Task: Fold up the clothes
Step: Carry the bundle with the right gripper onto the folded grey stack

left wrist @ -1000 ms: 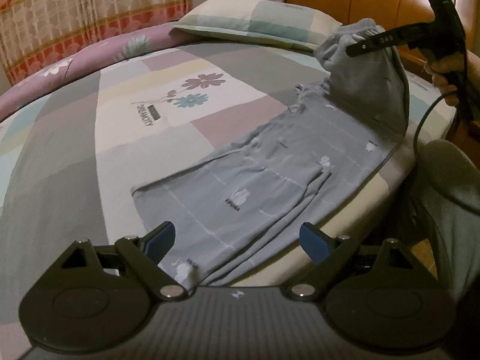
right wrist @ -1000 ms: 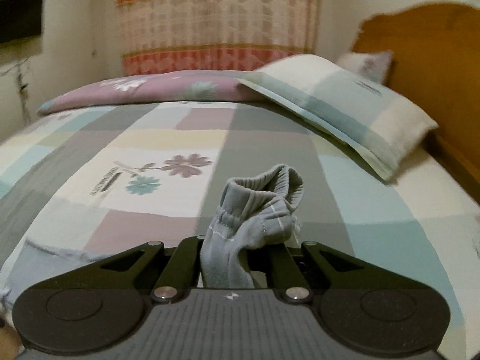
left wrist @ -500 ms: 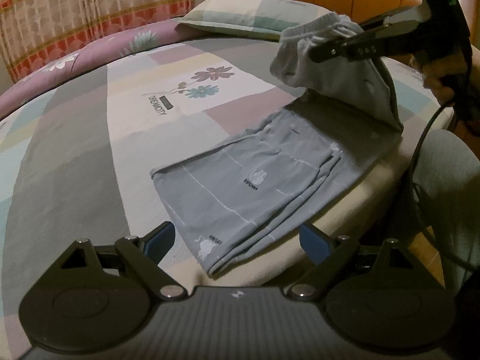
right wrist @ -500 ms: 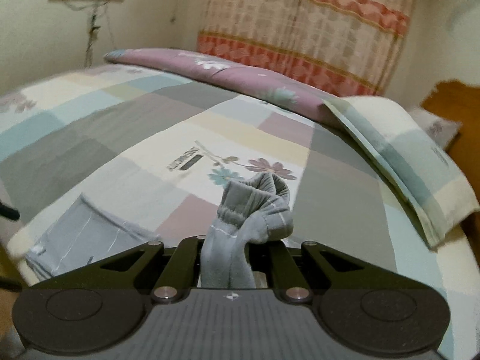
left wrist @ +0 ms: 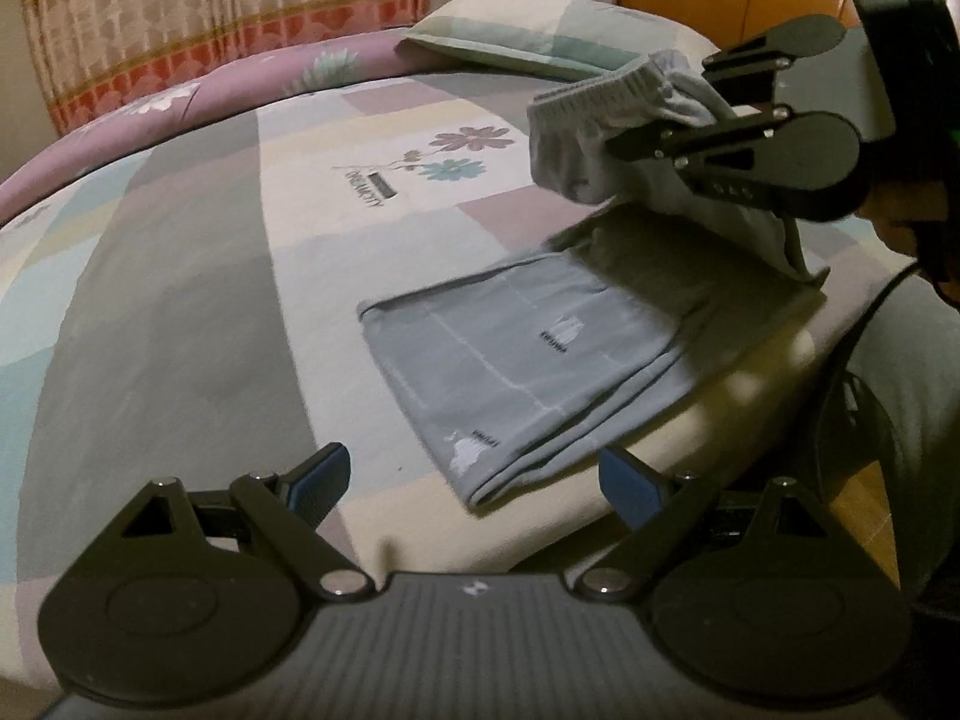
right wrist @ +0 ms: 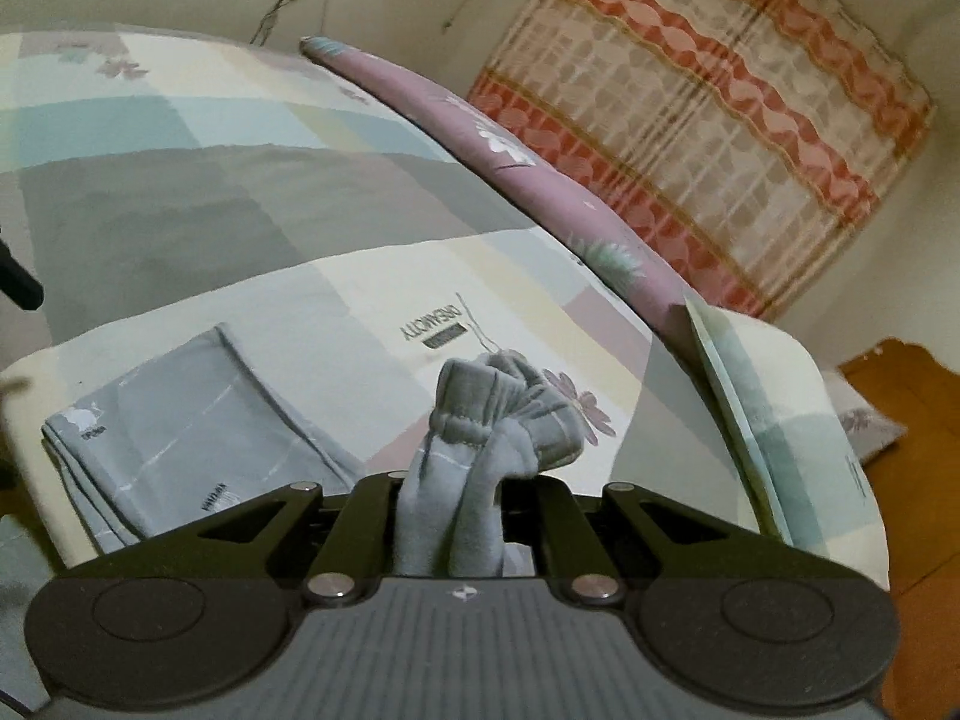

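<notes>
The right tongs pinch the pants waistband above the bed edge, the left tongs gape empty, so the fold could land crooked.

On the bedsheet beside the flower print I can make out a word that looks like "DREAMCITY"; it runs sideways in my left view and upside down in my right view, and a small dark label sits next to it with lettering too small to read. The grey trousers carry little printed marks with a short word under each white patch, but the letters are too blurred for me to read. My right gripper has small pale characters on its arm; I cannot read them.
</notes>
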